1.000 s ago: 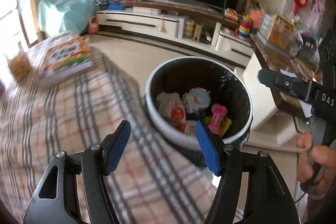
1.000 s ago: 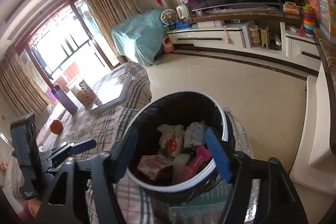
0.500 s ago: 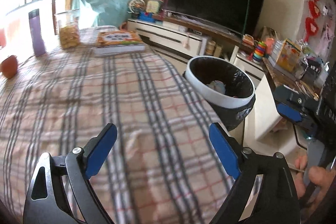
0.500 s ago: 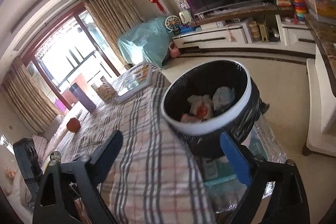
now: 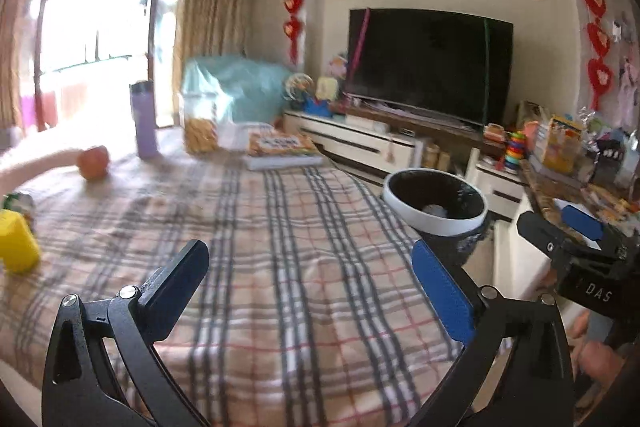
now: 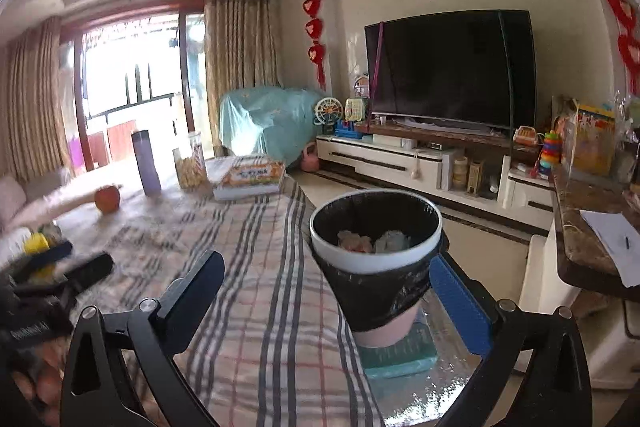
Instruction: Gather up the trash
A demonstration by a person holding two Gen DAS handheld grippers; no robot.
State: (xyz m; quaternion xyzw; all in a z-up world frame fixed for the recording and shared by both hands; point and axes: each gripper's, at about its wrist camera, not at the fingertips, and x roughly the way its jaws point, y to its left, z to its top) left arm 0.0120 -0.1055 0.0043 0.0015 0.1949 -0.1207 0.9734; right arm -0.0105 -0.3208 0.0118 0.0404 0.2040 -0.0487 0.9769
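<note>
Blue-padded, both my left gripper [image 5: 310, 287] and right gripper [image 6: 328, 301] are opening, empty, over the plaid tablecloth [image 5: 280, 247] beside the trash bin [image 6: 376, 247] at its right edge, readying for more litter.

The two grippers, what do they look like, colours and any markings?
Both are alike. The left gripper has a black frame with cut-out arms, silver screws, and blue pads on the inner faces of its jaws. The right gripper shows the same black frame and blue pads. Its body carries white letters, DAS.
</note>
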